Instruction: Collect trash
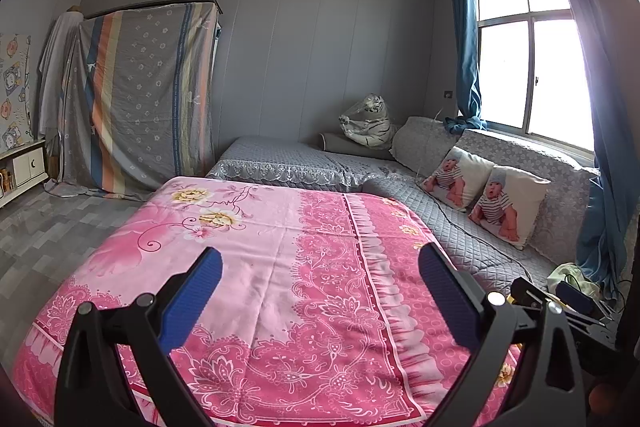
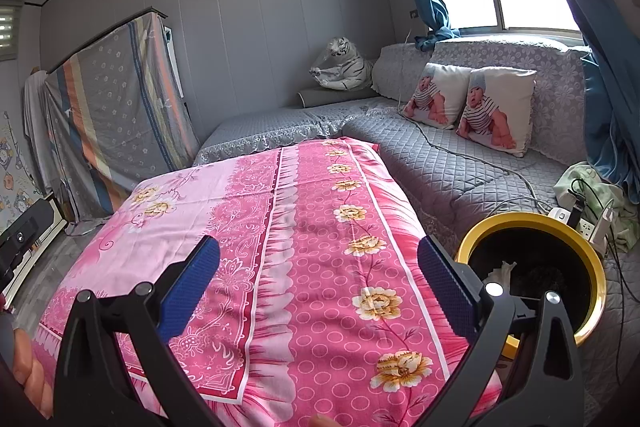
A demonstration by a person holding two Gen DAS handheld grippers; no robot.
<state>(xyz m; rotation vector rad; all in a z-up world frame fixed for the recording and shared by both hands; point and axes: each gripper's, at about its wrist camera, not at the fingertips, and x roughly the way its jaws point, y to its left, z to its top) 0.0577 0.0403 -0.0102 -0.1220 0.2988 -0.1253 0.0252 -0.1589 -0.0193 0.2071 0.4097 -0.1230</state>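
Note:
My left gripper (image 1: 320, 253) hangs open above a table covered by a pink floral cloth (image 1: 260, 267), with nothing between its blue pads (image 1: 192, 299). In the right wrist view my right gripper (image 2: 318, 245) is also open and empty over the same pink cloth (image 2: 320, 227). A black bin with a yellow rim (image 2: 596, 291) stands just right of the table, partly hidden behind the right finger. A crumpled white scrap (image 2: 505, 271) lies inside it. I see no loose trash on the cloth. A hand (image 2: 30, 371) shows at the lower left.
A grey quilted sofa (image 2: 460, 163) wraps around the table's far and right sides, with two baby-print pillows (image 2: 496, 107) and a stuffed white tiger (image 2: 340, 67). A white power strip with cables (image 2: 584, 223) and a green cloth (image 2: 588, 179) lie near the bin. Grey floor (image 1: 48, 227) is at left.

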